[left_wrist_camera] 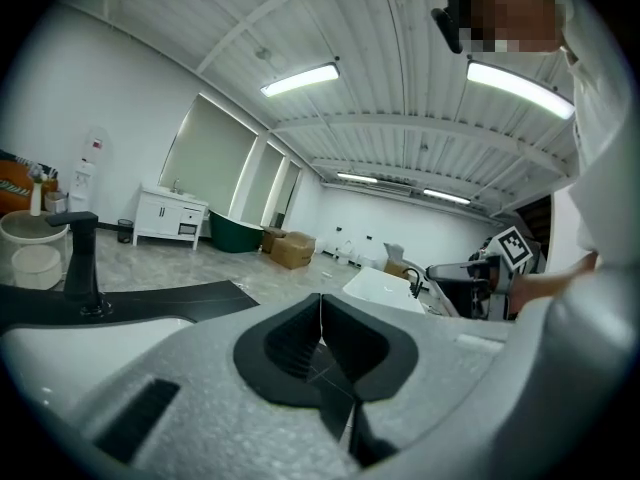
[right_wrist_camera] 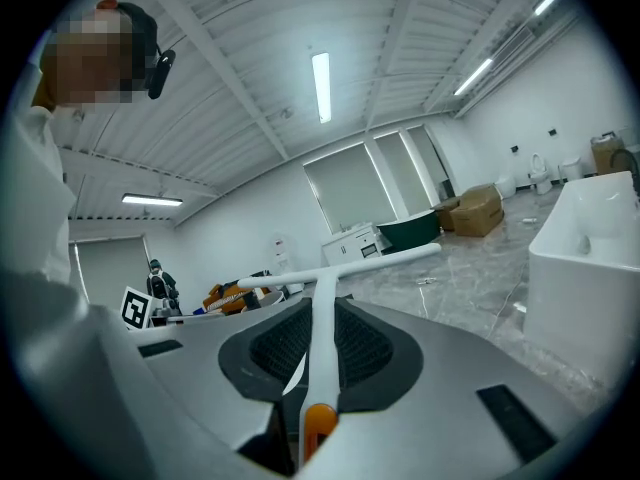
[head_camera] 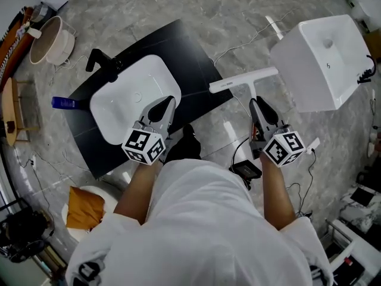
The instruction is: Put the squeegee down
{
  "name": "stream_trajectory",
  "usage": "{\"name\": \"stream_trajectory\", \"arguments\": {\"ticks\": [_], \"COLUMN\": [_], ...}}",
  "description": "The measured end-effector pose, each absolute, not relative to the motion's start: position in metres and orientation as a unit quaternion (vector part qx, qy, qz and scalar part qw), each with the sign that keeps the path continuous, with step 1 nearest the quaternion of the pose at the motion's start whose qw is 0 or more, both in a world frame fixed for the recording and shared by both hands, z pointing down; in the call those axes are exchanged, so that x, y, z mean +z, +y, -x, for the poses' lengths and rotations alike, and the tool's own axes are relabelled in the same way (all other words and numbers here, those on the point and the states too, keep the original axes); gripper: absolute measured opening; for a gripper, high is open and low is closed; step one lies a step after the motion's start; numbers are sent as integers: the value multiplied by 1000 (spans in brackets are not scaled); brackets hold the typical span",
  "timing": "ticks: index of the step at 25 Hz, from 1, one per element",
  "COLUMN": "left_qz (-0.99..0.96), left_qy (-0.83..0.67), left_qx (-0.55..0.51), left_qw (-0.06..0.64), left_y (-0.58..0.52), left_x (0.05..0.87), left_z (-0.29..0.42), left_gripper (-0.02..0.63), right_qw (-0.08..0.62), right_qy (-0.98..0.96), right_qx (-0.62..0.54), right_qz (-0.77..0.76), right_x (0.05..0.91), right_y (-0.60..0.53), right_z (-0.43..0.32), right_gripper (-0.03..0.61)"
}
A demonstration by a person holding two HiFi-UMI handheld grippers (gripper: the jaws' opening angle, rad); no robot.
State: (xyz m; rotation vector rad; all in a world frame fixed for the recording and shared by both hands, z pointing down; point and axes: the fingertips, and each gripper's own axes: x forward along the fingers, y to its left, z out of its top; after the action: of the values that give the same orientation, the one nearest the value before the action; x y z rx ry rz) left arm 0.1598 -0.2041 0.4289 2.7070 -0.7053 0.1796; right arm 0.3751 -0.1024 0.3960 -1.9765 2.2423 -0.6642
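A white T-shaped squeegee point(head_camera: 243, 81) sticks out ahead of my right gripper point(head_camera: 257, 106), which is shut on its handle. In the right gripper view the white handle point(right_wrist_camera: 322, 338) runs up between the dark pads to the crossbar, with an orange end at the bottom. My left gripper point(head_camera: 165, 107) hovers over the near rim of the white basin point(head_camera: 122, 106) on the black mat point(head_camera: 190, 58). Its jaws are shut with nothing between them in the left gripper view point(left_wrist_camera: 322, 330).
A black faucet point(head_camera: 102, 62) stands at the basin's far left. A second white sink point(head_camera: 324, 55) lies on the marble floor to the right. A blue item point(head_camera: 64, 103) rests on the mat's left edge. Cables and a small black box point(head_camera: 246, 170) lie near my feet.
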Motion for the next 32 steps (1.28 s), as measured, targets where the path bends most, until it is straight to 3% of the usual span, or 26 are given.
{"name": "stream_trajectory", "arguments": {"ticks": [12,32], "left_qz": [-934,-878], "left_qy": [-299,-417], "left_qx": [51,47], "left_qw": [189,229], "left_y": [-274,-288], "left_x": [441,468], "left_z": [-125,-95], "left_gripper": [17,17], "right_qw": [5,-58], "right_qy": [772,801], "right_qx": [-226,-279], "right_qz": [595,526], "right_x": [405,472], "right_y": [-229,-329], "right_z": [-339,-302], "right_gripper": [75,75]}}
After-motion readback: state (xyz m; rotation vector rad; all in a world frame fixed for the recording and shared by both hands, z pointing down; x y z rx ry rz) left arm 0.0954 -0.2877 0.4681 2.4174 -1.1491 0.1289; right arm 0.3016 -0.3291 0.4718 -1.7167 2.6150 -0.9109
